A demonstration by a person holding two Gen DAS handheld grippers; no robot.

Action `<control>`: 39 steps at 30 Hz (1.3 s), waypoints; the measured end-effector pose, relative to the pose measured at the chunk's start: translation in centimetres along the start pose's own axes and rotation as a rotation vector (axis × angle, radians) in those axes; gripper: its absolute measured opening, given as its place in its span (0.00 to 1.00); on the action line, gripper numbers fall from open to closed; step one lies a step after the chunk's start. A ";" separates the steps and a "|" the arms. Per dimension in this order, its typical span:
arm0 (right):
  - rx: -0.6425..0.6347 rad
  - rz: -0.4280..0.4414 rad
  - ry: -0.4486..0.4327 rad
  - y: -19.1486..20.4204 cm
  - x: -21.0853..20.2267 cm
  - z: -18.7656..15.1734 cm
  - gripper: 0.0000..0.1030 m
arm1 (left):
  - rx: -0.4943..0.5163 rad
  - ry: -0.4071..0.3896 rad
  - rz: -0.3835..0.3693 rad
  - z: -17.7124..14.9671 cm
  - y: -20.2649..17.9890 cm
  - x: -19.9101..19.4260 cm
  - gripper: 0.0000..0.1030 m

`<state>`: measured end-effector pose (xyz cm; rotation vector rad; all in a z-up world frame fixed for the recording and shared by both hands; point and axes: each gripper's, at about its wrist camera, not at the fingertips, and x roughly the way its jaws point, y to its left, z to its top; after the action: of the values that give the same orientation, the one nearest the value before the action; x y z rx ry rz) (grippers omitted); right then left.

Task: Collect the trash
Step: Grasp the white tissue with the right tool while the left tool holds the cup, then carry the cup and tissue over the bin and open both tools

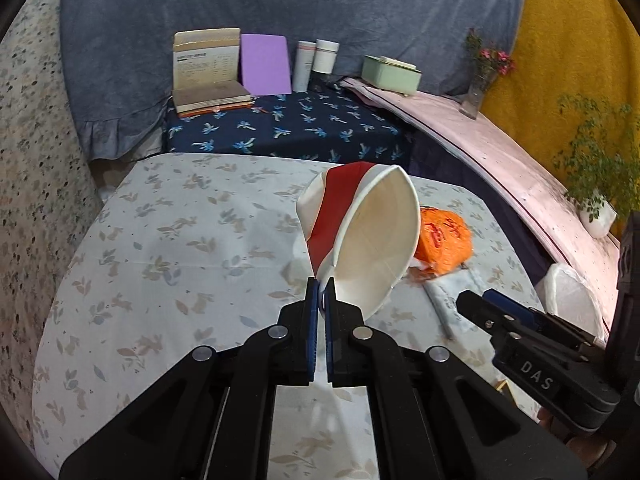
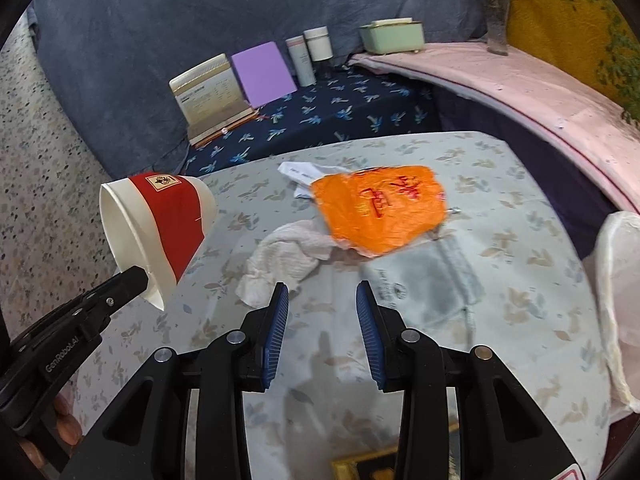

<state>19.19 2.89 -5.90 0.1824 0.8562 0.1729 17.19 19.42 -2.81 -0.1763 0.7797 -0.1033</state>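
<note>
The paper cup (image 1: 360, 236) is in the air above the table (image 1: 160, 248), white with a red band, and I hold it with the left gripper (image 1: 322, 300) by its rim only. The fingers (image 1: 311, 308) are closed tight on the thin wall at the lip, with almost no gap between them. The cup is tilted on its side and looks empty. I judge it very light and rather weak: the wall is thin cardboard and the mouth is already pressed into an oval shape, so a hard squeeze would crush it. The rolled rim is the stiffest place, so this hold seems right to me, but the cup can swing there.

My right gripper (image 2: 322, 312) hangs over the table with its blue ribbed fingers (image 2: 280, 312) partly apart and nothing between them. Just ahead of it lies a crumpled white tissue (image 2: 280, 260), soft and shapeless, easy to pinch anywhere. Beyond it is an orange plastic wrapper (image 2: 380, 208) with red writing, wrinkled and probably slippery; I would take it at a folded edge. Beside these is a flat pale packet (image 2: 424, 280), printed, which lies close to the floral tablecloth and may be difficult to lift. At the right edge I see a white bag (image 2: 616, 300), thin and limp.
</note>
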 end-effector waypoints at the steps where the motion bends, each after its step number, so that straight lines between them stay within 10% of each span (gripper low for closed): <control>1: -0.004 0.009 0.010 0.5 0.9 0.2 0.34 | -0.005 0.001 0.003 0.1 0.4 0.2 0.03; 13: 0.013 0.033 0.092 2.6 8.3 1.5 0.34 | -0.040 0.013 0.015 1.0 2.9 2.9 0.03; 19: 0.017 0.060 0.124 2.7 9.7 0.9 0.05 | -0.042 0.017 0.012 1.1 2.7 3.3 0.03; 39: 0.077 0.043 -0.204 -3.7 -8.7 3.3 0.03 | 0.081 -0.054 -0.122 1.2 -7.6 -2.3 0.03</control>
<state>16.41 -2.95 1.70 0.2860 0.6567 0.1582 16.21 12.49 1.04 -0.1492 0.7100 -0.2440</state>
